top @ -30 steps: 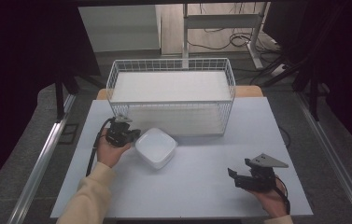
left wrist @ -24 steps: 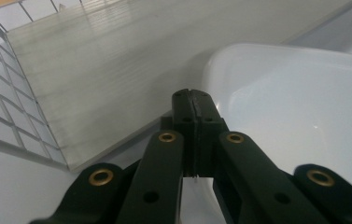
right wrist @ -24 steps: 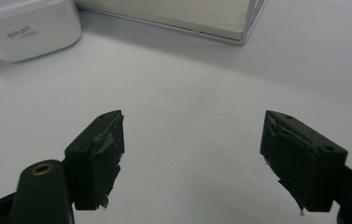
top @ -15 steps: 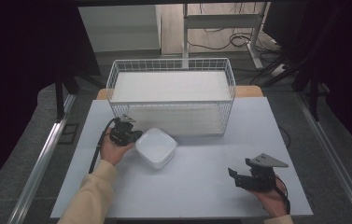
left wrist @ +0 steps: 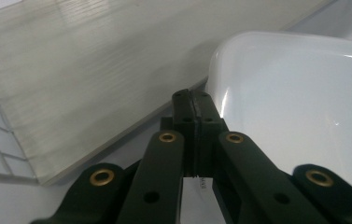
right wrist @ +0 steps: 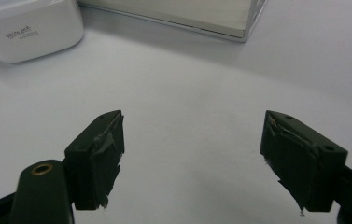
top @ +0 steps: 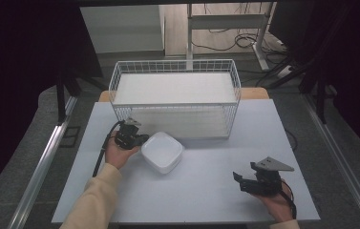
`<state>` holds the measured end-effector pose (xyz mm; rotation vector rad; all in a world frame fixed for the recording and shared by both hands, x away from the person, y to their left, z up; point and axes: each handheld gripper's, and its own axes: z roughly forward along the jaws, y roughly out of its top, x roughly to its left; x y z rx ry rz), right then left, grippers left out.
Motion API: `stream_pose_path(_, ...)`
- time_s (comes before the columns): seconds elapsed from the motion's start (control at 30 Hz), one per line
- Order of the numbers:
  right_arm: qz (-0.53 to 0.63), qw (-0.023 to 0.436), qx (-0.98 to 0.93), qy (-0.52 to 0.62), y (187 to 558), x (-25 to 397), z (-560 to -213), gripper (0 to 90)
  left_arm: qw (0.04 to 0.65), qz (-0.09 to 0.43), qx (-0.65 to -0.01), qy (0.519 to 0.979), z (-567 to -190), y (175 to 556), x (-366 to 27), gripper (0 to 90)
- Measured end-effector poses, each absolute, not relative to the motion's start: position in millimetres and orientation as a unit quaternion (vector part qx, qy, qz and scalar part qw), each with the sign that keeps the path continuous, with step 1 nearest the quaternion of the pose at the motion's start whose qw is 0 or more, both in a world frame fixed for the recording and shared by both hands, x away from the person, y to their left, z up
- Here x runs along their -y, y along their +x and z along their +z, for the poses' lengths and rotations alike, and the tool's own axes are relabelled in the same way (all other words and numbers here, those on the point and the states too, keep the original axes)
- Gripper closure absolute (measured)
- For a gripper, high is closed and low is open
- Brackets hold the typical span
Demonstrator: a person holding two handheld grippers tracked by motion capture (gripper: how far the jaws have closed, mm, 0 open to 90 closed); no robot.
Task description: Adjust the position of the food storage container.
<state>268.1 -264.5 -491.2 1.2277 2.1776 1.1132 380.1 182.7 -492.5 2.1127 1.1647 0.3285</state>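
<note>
High view: white dish (top: 162,151) on tabletop (top: 206,191) just before wire basket (top: 175,98). Left gripper (top: 137,139) at dish's left edge, fingers pressed together, seemingly pinching rim. Right gripper (top: 237,177) idle, fingers wide. Likely next: lifting dish toward basket.

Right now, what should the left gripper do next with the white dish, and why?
Probably lift it a little. The left gripper looks shut at the white dish's edge, though the grip itself is hard to confirm. The wire basket stands just behind, and the right gripper waits open, apart.
</note>
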Motion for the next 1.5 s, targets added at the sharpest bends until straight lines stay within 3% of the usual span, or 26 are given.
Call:
stream_pose_path(0.5,0.397,0.202,-0.779,0.441,269,266,-492,21.4,0.351,0.121,-0.438,0.819,-492,378,-172,90.0)
stream_pose_path(1.27,0.396,0.200,-0.782,0.438,268,265,-492,21.4,0.346,0.106,-0.363,0.859,-486,363,-98,90.0)
stream_pose_path(1.5,0.395,0.200,-0.783,0.437,268,265,-492,21.4,0.353,0.112,-0.365,0.854,-483,358,-93,90.0)
